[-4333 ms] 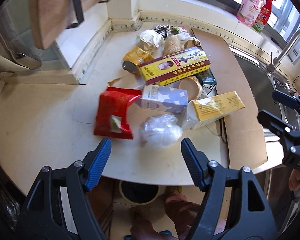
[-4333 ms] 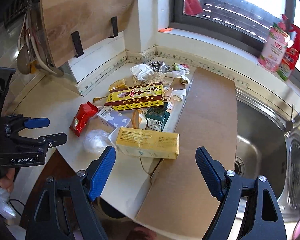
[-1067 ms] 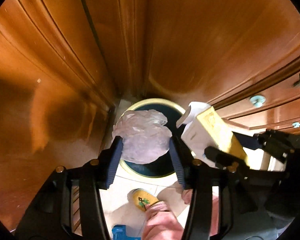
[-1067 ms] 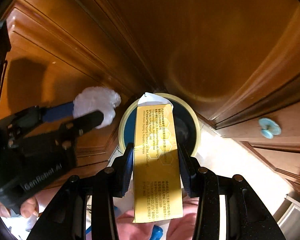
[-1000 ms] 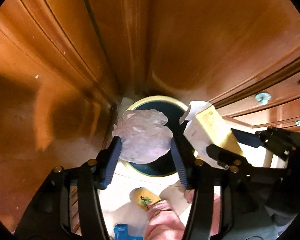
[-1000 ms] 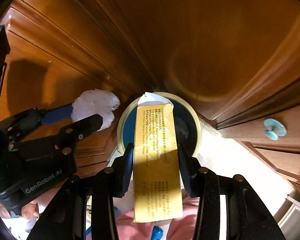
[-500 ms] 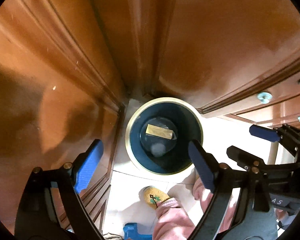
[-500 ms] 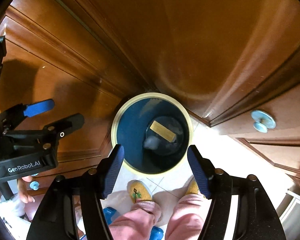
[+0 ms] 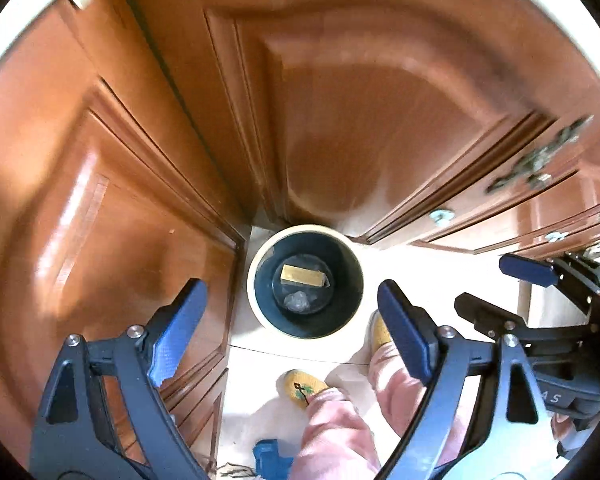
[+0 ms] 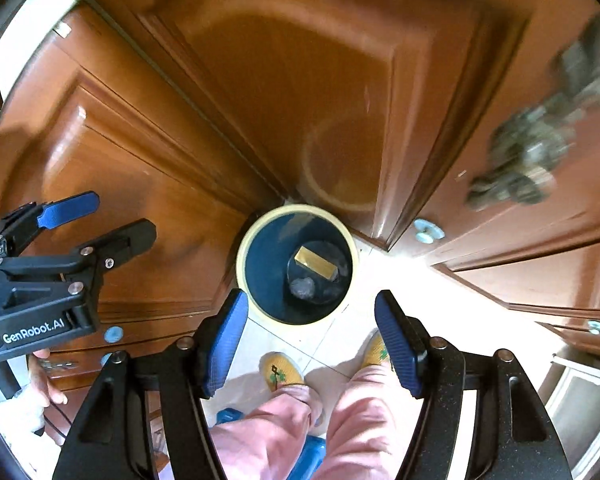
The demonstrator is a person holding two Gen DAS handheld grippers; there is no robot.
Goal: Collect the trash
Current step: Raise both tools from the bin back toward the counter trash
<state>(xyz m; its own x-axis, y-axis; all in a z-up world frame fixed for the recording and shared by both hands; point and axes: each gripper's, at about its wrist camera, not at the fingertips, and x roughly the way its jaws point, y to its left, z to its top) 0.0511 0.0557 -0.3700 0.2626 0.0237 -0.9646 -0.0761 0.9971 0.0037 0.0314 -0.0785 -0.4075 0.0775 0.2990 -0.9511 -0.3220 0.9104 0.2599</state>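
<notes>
A round trash bin with a cream rim [image 9: 256, 264] [image 10: 242, 248] and dark blue inside stands on the floor in the cabinet corner. At its bottom lie the yellow box [image 9: 303, 275] [image 10: 315, 264] and the crumpled white plastic ball [image 9: 297, 301] [image 10: 302, 286]. My left gripper [image 9: 292, 336] is open and empty, high above the bin. My right gripper [image 10: 312, 340] is open and empty, also high above it. Each gripper shows in the other's view: the right one [image 9: 500, 292] and the left one [image 10: 100, 216].
Brown wooden cabinet doors [image 9: 360, 112] [image 10: 300, 80] surround the bin, with round knobs [image 10: 428, 232] on the right. The person's pink trousers [image 10: 284, 432] and yellow slippers [image 9: 300, 388] stand on the pale tiled floor right below the grippers.
Both grippers opened and dropped the plastic ball and the yellow box into the bin. Since then both have risen, so the bin looks smaller and farther.
</notes>
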